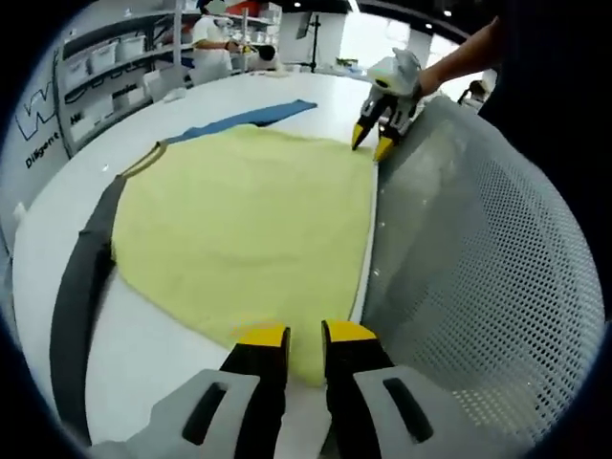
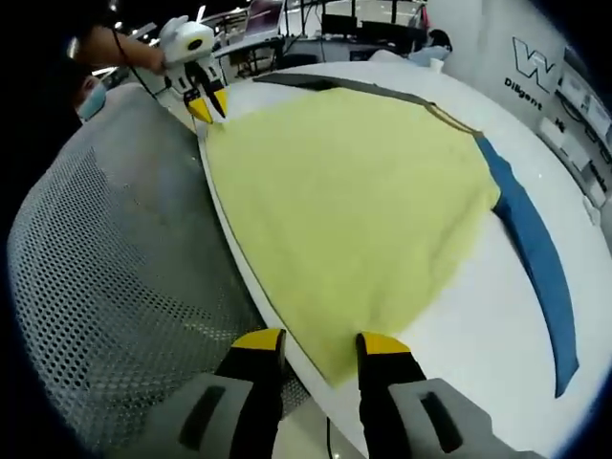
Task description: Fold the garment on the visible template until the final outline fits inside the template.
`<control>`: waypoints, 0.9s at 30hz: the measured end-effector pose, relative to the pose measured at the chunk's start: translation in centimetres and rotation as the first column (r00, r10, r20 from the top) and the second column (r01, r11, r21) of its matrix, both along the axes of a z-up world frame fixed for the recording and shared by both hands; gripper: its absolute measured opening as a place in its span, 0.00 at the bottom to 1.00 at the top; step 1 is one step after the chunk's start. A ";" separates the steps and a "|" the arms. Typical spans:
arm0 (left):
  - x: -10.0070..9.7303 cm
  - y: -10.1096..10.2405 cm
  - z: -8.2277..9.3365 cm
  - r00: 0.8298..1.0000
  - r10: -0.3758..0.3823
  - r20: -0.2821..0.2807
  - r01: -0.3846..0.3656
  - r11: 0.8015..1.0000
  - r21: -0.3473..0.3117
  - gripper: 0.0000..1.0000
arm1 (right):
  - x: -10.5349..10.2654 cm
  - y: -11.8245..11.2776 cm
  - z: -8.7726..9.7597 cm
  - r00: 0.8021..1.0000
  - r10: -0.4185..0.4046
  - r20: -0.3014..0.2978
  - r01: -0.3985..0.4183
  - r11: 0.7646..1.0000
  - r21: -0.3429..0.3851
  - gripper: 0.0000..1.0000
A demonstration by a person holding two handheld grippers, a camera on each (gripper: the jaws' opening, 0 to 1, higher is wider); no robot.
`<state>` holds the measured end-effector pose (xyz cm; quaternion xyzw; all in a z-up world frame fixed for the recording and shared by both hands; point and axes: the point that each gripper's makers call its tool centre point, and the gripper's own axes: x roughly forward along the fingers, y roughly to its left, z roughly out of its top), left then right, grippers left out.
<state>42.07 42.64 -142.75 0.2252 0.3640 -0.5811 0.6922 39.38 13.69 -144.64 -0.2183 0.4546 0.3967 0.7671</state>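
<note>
In the left gripper view, the left tool (image 1: 306, 337) sits at the near hem of the yellow garment (image 1: 249, 220), its yellow-tipped jaws a narrow gap apart with the hem's tip between them; whether they pinch it I cannot tell. The garment lies flat on the white tabletop (image 1: 143, 354), its right edge running along the tabletop's rim beside a grey mesh chair back (image 1: 478, 277). A dark grey strip (image 1: 81, 287) borders its left side and a blue strip (image 1: 253, 117) its far side, with bare tabletop beyond. The right tool (image 1: 371, 142) meets the far corner. In the right gripper view, the right tool (image 2: 311, 341) straddles the near corner with jaws moderately apart, cloth between them but grip unclear. The garment (image 2: 354, 191) spreads ahead, the blue strip (image 2: 535, 249) curves at right over open tabletop (image 2: 478, 363), the mesh chair back (image 2: 124, 258) crowds the left, and the left tool (image 2: 207, 105) touches the far corner.
</note>
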 end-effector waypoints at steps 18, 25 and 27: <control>2.3 1.3 0.6 0.993 0.115 0.023 -0.114 0.992 -0.049 0.16 | 2.6 -2.0 2.0 0.994 -0.095 0.055 0.092 0.994 0.058 0.30; 6.0 4.2 1.7 0.962 0.250 0.109 -0.242 0.967 -0.079 0.27 | 4.1 -4.0 2.8 0.984 -0.161 0.078 0.156 0.985 0.075 0.38; 6.7 5.2 1.8 0.951 0.282 0.128 -0.274 0.959 -0.079 0.32 | 4.5 -4.7 2.9 0.979 -0.185 0.083 0.179 0.981 0.080 0.40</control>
